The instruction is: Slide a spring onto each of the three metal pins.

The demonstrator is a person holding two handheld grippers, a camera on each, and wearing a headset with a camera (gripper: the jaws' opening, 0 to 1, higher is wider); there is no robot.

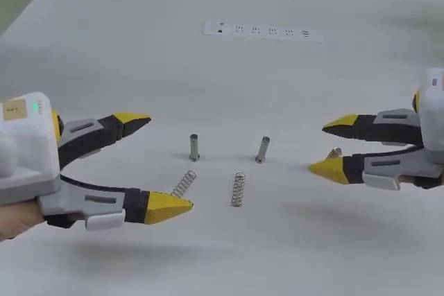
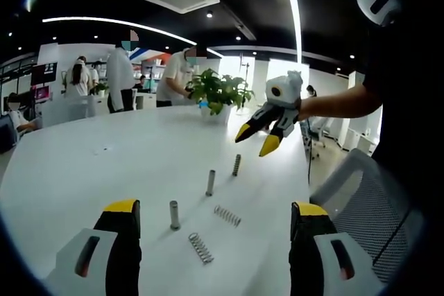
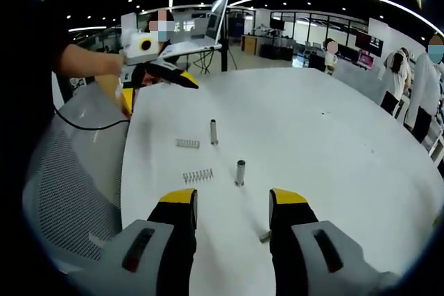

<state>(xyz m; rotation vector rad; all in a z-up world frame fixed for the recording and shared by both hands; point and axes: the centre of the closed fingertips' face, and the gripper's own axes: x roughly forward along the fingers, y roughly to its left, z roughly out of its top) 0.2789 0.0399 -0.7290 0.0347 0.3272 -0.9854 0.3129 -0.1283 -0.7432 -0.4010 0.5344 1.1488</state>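
Two bare metal pins (image 1: 193, 148) (image 1: 262, 150) stand upright on the white table. A third pin (image 1: 336, 152), which looks ribbed as if a spring is on it, stands between my right gripper's jaws. Two loose springs (image 1: 184, 184) (image 1: 238, 189) lie in front of the bare pins. My left gripper (image 1: 163, 164) hovers open left of them, holding nothing. My right gripper (image 1: 322, 147) is open too. In the left gripper view, the pins (image 2: 174, 215) (image 2: 210, 182) (image 2: 236, 165) and springs (image 2: 201, 247) (image 2: 227, 215) lie ahead between its jaws. In the right gripper view, the third pin (image 3: 266, 236) is by a jaw.
A white power strip (image 1: 263, 32) lies at the far side of the table. People and a potted plant (image 2: 218, 91) are beyond the table's far edge. A mesh chair (image 3: 69, 171) stands by the near edge.
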